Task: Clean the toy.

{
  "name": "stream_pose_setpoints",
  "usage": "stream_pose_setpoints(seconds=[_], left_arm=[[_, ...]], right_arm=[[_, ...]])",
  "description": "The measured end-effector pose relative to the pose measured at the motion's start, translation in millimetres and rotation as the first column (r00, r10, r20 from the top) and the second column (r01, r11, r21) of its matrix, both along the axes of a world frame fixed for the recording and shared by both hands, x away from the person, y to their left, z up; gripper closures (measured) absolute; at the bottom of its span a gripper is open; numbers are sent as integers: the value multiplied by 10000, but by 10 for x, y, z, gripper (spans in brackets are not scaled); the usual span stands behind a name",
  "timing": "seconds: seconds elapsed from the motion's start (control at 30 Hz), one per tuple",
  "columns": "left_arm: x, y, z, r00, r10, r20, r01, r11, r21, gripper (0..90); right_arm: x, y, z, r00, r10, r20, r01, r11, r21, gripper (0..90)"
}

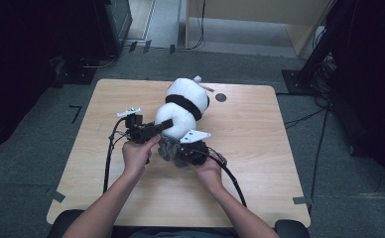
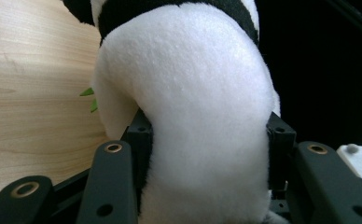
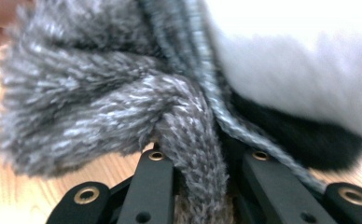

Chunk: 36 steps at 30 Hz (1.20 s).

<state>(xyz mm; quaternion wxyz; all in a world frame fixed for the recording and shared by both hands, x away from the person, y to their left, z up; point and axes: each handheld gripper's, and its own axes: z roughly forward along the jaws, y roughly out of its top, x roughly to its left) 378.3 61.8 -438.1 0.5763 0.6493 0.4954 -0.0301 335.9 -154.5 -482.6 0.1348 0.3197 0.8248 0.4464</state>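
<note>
**Plush panda and grey knitted piece, both held at centre frame**

Seen from above: plush panda (image 1: 183,106) lying on the wooden table (image 1: 260,148), just above centre of the high view, head toward the top of the frame. Left gripper (image 1: 164,125) at centre left, jaws part-way closed and pressing into the white body from both sides; in the left gripper view, white plush (image 2: 193,116) bulging between the black jaws, black band at the top edge. Right gripper (image 1: 176,154) just below centre, jaws nearly fully closed on a fold of the grey knitted piece (image 1: 168,147) (a hat or scarf; which one cannot be told). In the right gripper view, grey knit (image 3: 188,144) pinched between the jaws, fluffy grey mass at left, white and black plush at upper right.

Likely risks, as a judgement: thin fold slipping out of the right grip if pulled against the toy; soft body squirming out of the left grip, since plush compresses and gives no firm hold; whole toy dragged or rolled across the table rather than the knit moving over it.

Surroundings: small dark round mark (image 1: 221,97) on the table right of the head, well apart; tape marks (image 1: 299,200) at the lower right corner; grey carpet and dark stands beyond the far edge. Nothing on the table obstructing either hand (only the trailing cables near the forearms).
</note>
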Motion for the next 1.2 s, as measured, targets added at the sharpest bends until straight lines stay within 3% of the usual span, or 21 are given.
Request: stream_pose_setpoints(seconds=[0.13,0.3,0.47,0.87,1.2], left_arm=[[5,6,-9,10000,-34,15,34,10000,49,516],[1,28,15,9999,-89,90,88,9999,90,517],[0,36,21,9998,-106,195,101,9996,266,517],[45,162,54,9992,-175,364,155,9983,564,512],[46,233,67,9980,43,626,-103,9953,965,506]], right_arm=[[40,-62,-5,9995,-196,-232,192,9997,-132,805],[60,-100,-16,9985,-540,-110,533,9969,-573,806],[166,-250,-39,9915,-1045,-774,1029,9944,-250,807],[262,-582,84,9764,-2043,-702,2033,9789,-203,806],[351,-888,233,9631,-2427,-1161,2460,9692,144,802]])
